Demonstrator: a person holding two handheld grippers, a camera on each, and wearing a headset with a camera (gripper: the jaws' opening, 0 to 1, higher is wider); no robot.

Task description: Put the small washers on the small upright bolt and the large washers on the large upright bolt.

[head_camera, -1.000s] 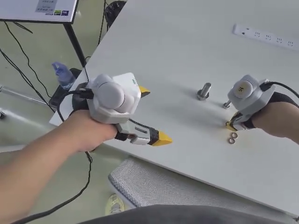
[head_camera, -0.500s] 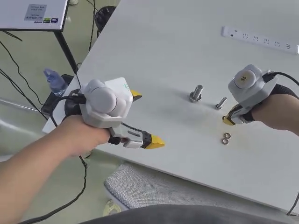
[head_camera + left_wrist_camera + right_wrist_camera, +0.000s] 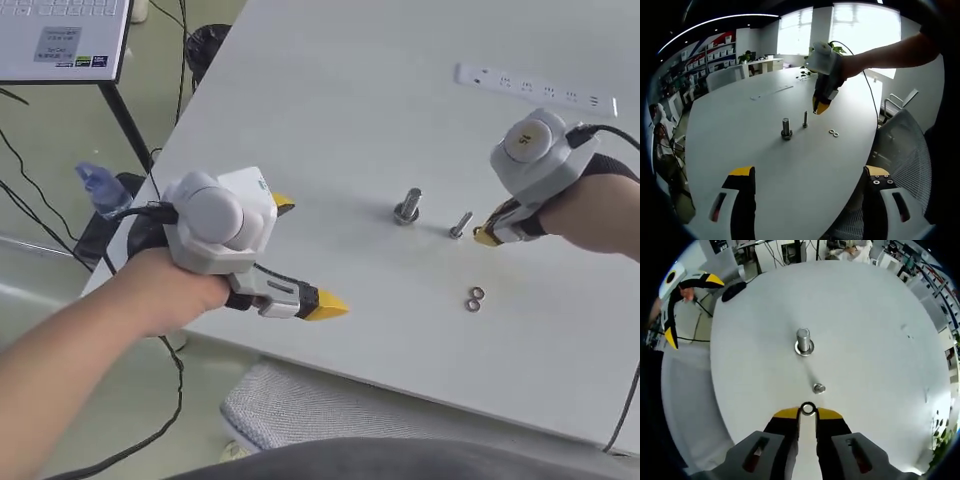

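Note:
The large upright bolt [image 3: 407, 207] and the small upright bolt [image 3: 460, 224] stand side by side on the white table [image 3: 340, 110]. Two loose washers [image 3: 473, 298] lie near the front edge. My right gripper [image 3: 487, 236] hovers just right of the small bolt. In the right gripper view its jaws [image 3: 808, 412] are shut on a washer [image 3: 808, 408], with the small bolt [image 3: 818, 388] just ahead and the large bolt [image 3: 803, 341] beyond it. My left gripper [image 3: 305, 255] hangs open at the table's left edge, holding nothing, and faces both bolts [image 3: 786, 128] from a distance.
A white power strip [image 3: 530, 87] lies at the far side of the table. A mesh chair [image 3: 330, 400] sits below the near edge. A monitor on a stand [image 3: 60, 40], cables and a water bottle [image 3: 100, 188] are off the table's left side.
My right gripper has risen from beside the two loose washers and moved over next to the small bolt. The left gripper has kept its pose; the head camera has shifted.

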